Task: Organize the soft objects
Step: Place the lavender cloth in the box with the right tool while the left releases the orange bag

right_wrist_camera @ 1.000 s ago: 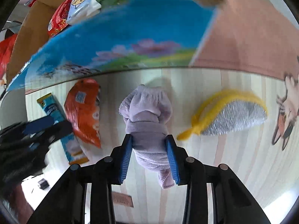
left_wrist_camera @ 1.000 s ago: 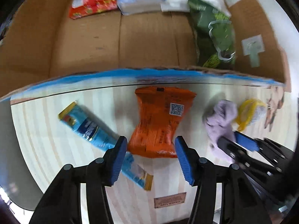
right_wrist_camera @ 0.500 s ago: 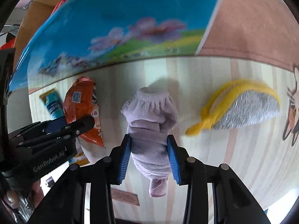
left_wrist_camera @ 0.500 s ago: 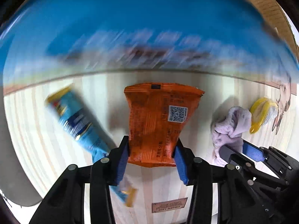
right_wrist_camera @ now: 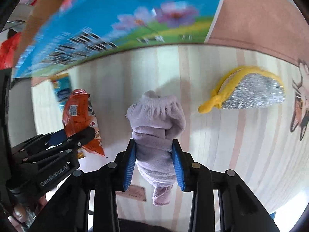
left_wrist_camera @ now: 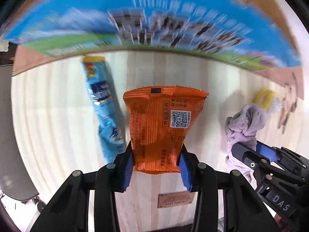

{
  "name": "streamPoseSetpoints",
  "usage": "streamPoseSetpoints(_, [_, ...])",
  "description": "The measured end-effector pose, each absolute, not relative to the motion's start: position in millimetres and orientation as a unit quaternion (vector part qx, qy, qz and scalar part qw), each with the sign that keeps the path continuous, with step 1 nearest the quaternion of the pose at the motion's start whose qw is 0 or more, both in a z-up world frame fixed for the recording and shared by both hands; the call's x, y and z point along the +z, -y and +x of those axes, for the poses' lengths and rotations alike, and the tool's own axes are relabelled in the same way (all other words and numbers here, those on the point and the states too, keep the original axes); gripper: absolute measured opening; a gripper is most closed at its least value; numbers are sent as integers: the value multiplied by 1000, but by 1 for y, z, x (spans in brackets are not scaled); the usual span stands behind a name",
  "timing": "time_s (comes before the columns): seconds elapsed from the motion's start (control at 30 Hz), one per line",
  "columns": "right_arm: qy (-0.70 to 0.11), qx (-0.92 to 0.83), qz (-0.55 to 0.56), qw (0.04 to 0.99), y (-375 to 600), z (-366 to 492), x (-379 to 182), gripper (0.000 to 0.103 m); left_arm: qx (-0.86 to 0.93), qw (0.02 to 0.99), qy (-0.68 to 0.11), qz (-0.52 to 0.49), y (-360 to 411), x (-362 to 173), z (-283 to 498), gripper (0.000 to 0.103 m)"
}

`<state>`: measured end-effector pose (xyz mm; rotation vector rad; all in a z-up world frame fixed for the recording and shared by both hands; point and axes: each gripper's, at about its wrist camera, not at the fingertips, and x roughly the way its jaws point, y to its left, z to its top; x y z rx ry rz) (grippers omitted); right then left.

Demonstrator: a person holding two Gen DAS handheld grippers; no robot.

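Note:
My left gripper (left_wrist_camera: 156, 166) is shut on the lower end of an orange snack packet (left_wrist_camera: 164, 123), held above the light wooden table (left_wrist_camera: 58, 116). My right gripper (right_wrist_camera: 154, 164) is shut on a rolled lilac sock (right_wrist_camera: 156, 133), also held off the table. The sock (left_wrist_camera: 245, 123) and right gripper (left_wrist_camera: 256, 154) show at the right of the left wrist view. The orange packet (right_wrist_camera: 79, 116) and left gripper (right_wrist_camera: 67, 137) show at the left of the right wrist view.
A blue snack packet (left_wrist_camera: 102, 106) lies on the table left of the orange one. A yellow-and-grey sock (right_wrist_camera: 249, 92) lies to the right. A cardboard box with a blue printed wall (right_wrist_camera: 125, 19) stands behind, with packets inside.
My left gripper closed on the orange packet and lifted it. My right gripper, shut on the lilac sock throughout, raised it. Both views now sit lower against the box wall.

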<state>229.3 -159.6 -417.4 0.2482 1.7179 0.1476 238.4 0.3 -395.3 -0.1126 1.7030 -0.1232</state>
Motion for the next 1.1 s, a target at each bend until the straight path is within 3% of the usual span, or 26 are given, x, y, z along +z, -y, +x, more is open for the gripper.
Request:
streamPoseSetpoints(0.2, [-699,106,151,691,165,230,-326,38,-85,708,-696,-84,-18,-295,245,38])
streamPoseSetpoints(0.37, [-652,119,171,729,160,269,-263,38,-94,712,-688,-104,-31,-256,299,38])
streamPoseSetpoints(0.5, [-646,110,182,733,145,315,-266,38,-78,698,-706,-87,-34,-273,350,38])
streamPoseSetpoints(0.7, [-673,90,179,712,124,368,-325,38,-59,628,-769,-102,-49,-345,407,38])
streamPoseSetpoints(0.87, [-696,86,167,693,116,386,-374,38,-67,581,-804,-105,-44,-394,417,38])
streamPoseSetpoints(1.1, [-714,81,138,682,105,398,-401,39,-77,561,-817,-106,-38,-416,418,40])
